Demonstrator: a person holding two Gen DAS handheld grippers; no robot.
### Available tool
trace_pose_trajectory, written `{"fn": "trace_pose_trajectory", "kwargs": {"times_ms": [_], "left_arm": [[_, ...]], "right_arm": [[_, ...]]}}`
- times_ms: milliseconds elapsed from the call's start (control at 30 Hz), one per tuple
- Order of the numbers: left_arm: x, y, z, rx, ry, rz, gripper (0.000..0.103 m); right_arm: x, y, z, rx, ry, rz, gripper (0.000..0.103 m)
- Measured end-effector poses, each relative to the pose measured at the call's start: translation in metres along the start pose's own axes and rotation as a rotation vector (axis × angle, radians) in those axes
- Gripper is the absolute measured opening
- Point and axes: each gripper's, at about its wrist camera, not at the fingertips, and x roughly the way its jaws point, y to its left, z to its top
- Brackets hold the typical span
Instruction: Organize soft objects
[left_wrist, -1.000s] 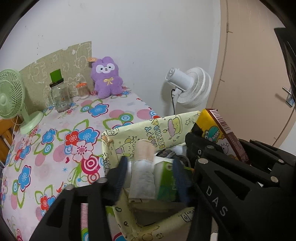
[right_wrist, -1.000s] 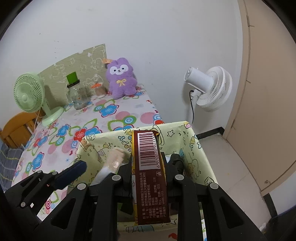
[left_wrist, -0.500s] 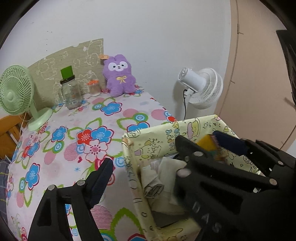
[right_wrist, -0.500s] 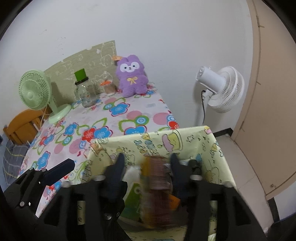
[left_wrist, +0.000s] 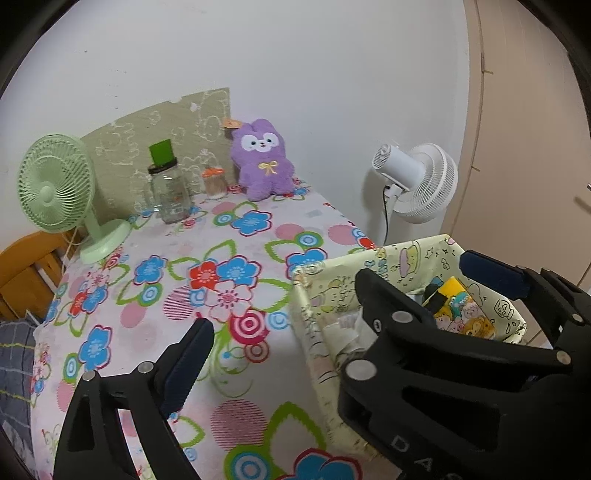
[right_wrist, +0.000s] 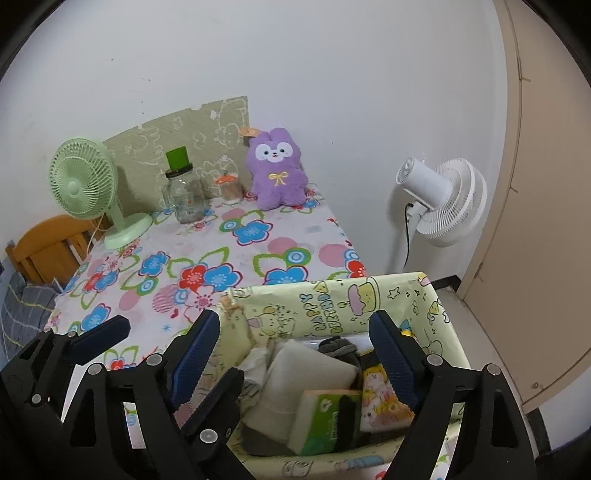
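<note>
Both grippers have just let go: a second ago the left gripper (left_wrist: 280, 314) pinched a rolled pale cloth and the right gripper (right_wrist: 295, 350) clamped a brown carton standing on end, and now their jaws have been opening and stand wide with nothing pressed between the blue ribbed pads. Inside the yellow cartoon-printed fabric basket (right_wrist: 332, 302) at the table's near corner, the folded white cloth (right_wrist: 295, 373), a green tissue pack (right_wrist: 321, 417) and the glossy cartoon carton (right_wrist: 384, 398) lie flat, the carton's long axis running away from the camera. Behind them on the flowered tablecloth (left_wrist: 221, 280), the fuzzy purple plush (left_wrist: 262, 162) sits upright against the wall.
</note>
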Motion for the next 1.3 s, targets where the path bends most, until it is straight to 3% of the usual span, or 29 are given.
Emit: {"fn": "trace_pose_trajectory", "kwargs": {"times_ms": [733,1300], "left_arm": [[-0.075,0.064,-0.027,-0.092,-0.081,0.125,0.102],[-0.121,0.091,-0.053,-0.144,-0.133,0.220,0.103]], "right_arm": [[-0.065,0.062,-0.013,-0.065,-0.084,0.054,0.086],[-0.104,0.076,-0.027,-0.092,-0.138,0.079,0.091]]}}
